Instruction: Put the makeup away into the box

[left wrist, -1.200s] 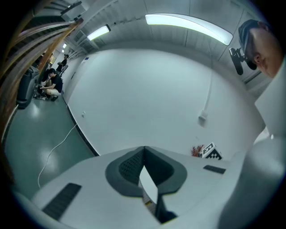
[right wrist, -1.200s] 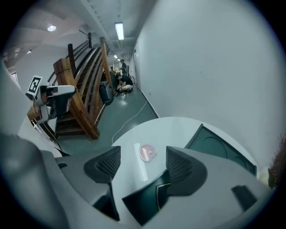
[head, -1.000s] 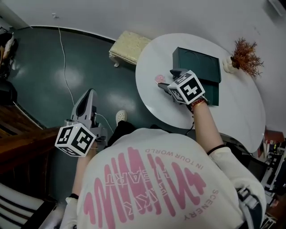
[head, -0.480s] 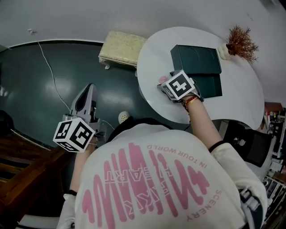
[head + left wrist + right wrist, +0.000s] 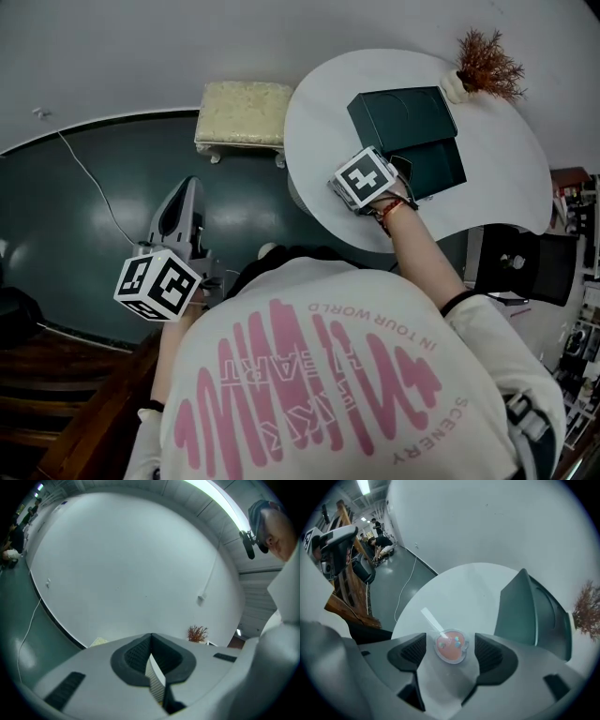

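In the head view the right gripper (image 5: 349, 180) is held over the white round table (image 5: 319, 122) just beside the dark green box (image 5: 408, 131), and the left gripper (image 5: 185, 202) low over the floor (image 5: 84, 216), well apart. In the left gripper view its jaws are seen pressed together, empty. In the right gripper view the jaws are parted, with the round pink makeup (image 5: 451, 646) lying on the table between them

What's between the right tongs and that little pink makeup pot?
Only bare white table: in the right gripper view the open right tongs straddle the pink makeup pot, untouched.
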